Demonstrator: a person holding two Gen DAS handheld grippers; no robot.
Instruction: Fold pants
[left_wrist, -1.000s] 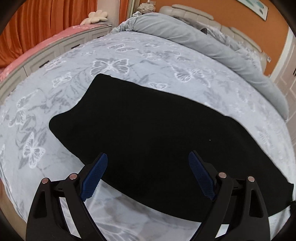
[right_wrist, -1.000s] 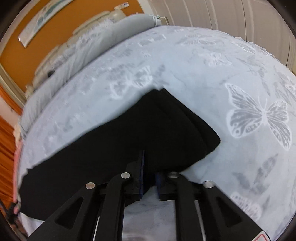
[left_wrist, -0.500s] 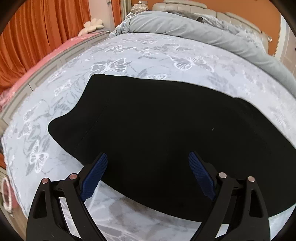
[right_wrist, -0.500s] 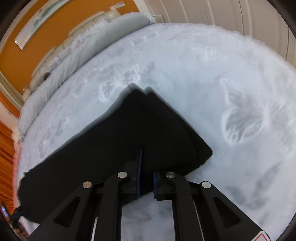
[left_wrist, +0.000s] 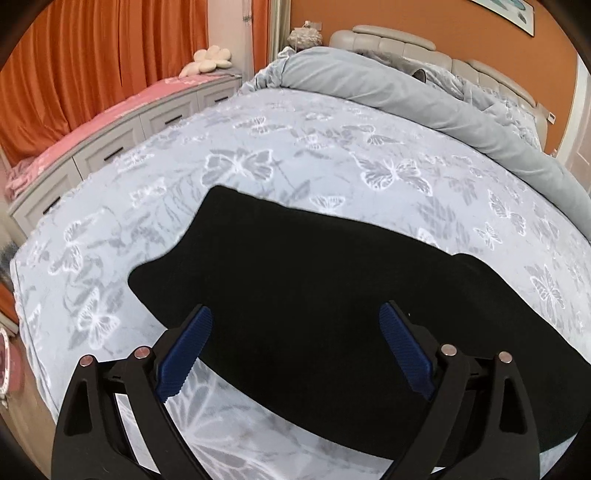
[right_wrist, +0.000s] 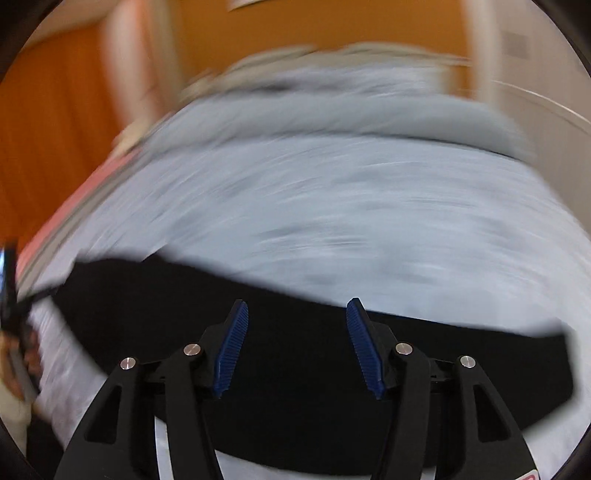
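Two grippers hang over the bed (left_wrist: 332, 155), and both are empty. The left gripper (left_wrist: 295, 332) has its jaws spread wide over the near edge of the black pants (left_wrist: 314, 280). The right gripper (right_wrist: 297, 328) has its jaws partly apart, with nothing between them. The pants lie flat on the butterfly blanket (left_wrist: 240, 170) as a long dark band, near the front of the bed. The right picture is very blurry, so I cannot tell just where that gripper is over the cloth. I think that is the big danger: a gripper that comes down too fast may miss the edge. It could pinch the soft blanket along with the pants. It could also grab only the top layer, and then the fold would slide apart or come out crooked.
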